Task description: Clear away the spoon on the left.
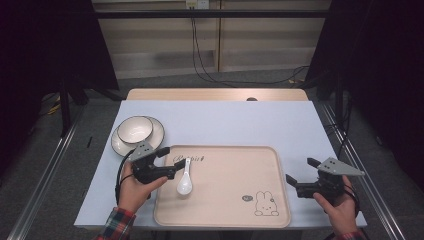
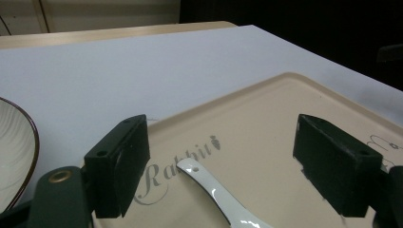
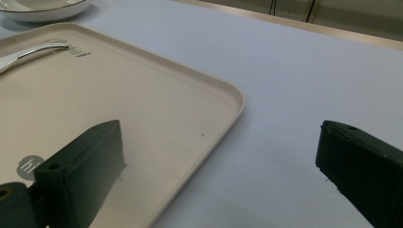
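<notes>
A pale blue-white rectangular table (image 1: 220, 122) carries a beige rounded-corner plastic tray (image 1: 230, 192) at its near middle. The tray bears the printed word "Rabbit" near its far left corner and a line-drawn rabbit near its near right corner. A glossy white ceramic soup spoon (image 1: 185, 181) lies on the left part of the tray, bowl end toward the near side, handle pointing far, just below the lettering. Off the tray, at the far left, a white bowl with a dark rim (image 1: 135, 129) sits on a white plate with a dark rim (image 1: 155, 136).

From the high view, the left tool (image 1: 172, 161) hangs over the tray's left edge, held by a hand with a plaid cuff; its jaws stand apart, released, on either side of the spoon handle and clear of it. The right tool (image 1: 302, 171) sits past the tray's right edge over bare table, jaws likewise spread and grasping nothing.

The left gripper view adds the close detail: the spoon (image 2: 214, 190) handle end has a small hole and lies between the two black jaws, over the script lettering, with the ribbed edge of the plate (image 2: 16, 152) at the far left. The right gripper view shows one jaw over the tray's (image 3: 142, 109) right part beside a grey round "hi" mark, the other over table, and the spoon (image 3: 28, 53) well apart at the far left.
</notes>
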Demonstrator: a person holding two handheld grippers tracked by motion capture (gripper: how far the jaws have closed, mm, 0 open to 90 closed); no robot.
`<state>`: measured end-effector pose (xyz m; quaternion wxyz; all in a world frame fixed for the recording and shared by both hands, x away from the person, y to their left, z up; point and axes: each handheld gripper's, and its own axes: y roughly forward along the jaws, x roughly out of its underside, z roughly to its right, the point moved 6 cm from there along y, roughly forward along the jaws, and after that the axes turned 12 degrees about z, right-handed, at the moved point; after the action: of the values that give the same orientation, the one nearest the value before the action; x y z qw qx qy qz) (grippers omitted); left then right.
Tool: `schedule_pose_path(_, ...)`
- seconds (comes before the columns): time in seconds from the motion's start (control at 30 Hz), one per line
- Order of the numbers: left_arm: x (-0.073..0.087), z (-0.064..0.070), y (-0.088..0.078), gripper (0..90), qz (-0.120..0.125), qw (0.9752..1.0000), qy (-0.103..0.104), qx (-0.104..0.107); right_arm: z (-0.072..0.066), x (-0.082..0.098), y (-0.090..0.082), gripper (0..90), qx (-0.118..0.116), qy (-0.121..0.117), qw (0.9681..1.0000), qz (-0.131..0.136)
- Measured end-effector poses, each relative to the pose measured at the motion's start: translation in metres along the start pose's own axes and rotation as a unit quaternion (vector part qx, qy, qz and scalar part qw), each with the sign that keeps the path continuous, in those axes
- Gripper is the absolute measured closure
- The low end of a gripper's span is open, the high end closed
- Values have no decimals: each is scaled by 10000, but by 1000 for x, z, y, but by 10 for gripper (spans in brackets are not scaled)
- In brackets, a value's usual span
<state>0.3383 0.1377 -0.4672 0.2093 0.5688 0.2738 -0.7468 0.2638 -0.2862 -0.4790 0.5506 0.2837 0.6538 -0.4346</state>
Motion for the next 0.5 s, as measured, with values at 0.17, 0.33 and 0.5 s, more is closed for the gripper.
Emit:
schedule_pose_path(0.17,-2,-2,-4,174,28,10000,73,-23,0,0,0,18,0,5,10000,5)
schedule_pose_path(0.33,-5,-5,-8,146,94,9999,77,-38,0,-1,-1,18,-6,24,10000,15)
schedule_pose_path(0.5,-7,-10,-13,127,209,9998,51,-50,0,-1,-1,18,-8,35,10000,19)
